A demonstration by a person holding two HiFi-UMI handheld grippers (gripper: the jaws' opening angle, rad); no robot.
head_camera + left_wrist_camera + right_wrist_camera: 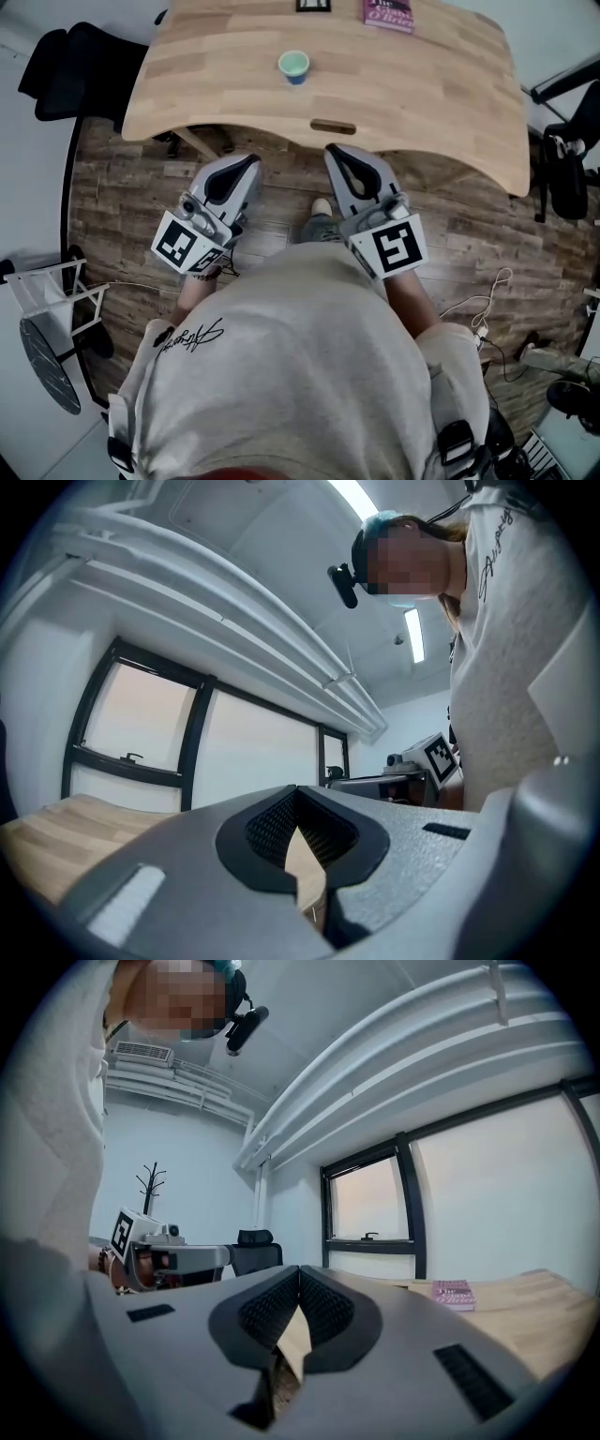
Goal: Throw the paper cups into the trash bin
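Cup on the table, and only the head view catches it: one paper cup, upright, green inside, standing alone on the wooden table a little back from the near edge. Neither gripper view picks it up.

Both tools are low, in front of that edge and over the plank floor — left gripper and right gripper side by side, tips towards the table. The cup lies ahead of them, roughly between their two lines and well apart from both.

In the left gripper view, the left gripper has its jaws closed tip to tip with nothing between them. It's the same in the right gripper view: the right gripper is clamped together and empty.

The right gripper view also shows a pink book flat on the table, a coat stand by the far wall and a black office chair — the head view shows the book at the table's far edge. The left gripper view mostly shows windows and the other tool's marker cube.

Count: one cup, one book, two grippers.
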